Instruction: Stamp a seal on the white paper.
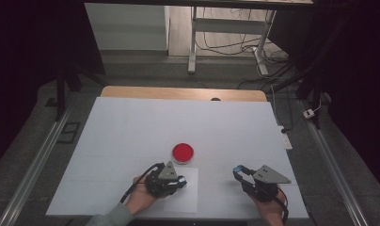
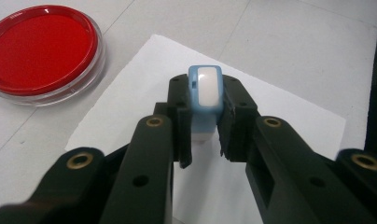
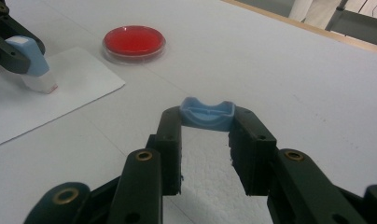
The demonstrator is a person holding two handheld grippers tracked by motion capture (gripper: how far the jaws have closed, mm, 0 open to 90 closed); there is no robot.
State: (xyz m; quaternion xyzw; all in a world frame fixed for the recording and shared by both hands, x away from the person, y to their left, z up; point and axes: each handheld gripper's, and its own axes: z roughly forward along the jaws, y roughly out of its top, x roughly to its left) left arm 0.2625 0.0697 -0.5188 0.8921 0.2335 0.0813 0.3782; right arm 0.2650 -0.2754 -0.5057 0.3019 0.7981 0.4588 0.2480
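My left gripper (image 2: pixel 204 116) is shut on a blue-and-white stamp (image 2: pixel 205 93), held over a white paper sheet (image 2: pixel 280 112). In the right gripper view the stamp (image 3: pixel 35 63) points its white base down at the sheet (image 3: pixel 74 79); I cannot tell whether it touches. My right gripper (image 3: pixel 206 123) is shut on the stamp's blue cap (image 3: pixel 207 115) just above the table. In the high view the left gripper (image 1: pixel 181 180) is at bottom centre and the right gripper (image 1: pixel 238 170) to its right. A round red ink pad (image 1: pixel 183 152) lies just beyond the sheet (image 1: pixel 186 197).
A white mat (image 1: pixel 131 127) covers the table, with a wooden edge (image 1: pixel 178 92) at the far side. Metal rails run along both sides on the floor, and desk legs and cables stand beyond. The ink pad (image 2: pixel 39 49) sits left of the stamp in the left gripper view.
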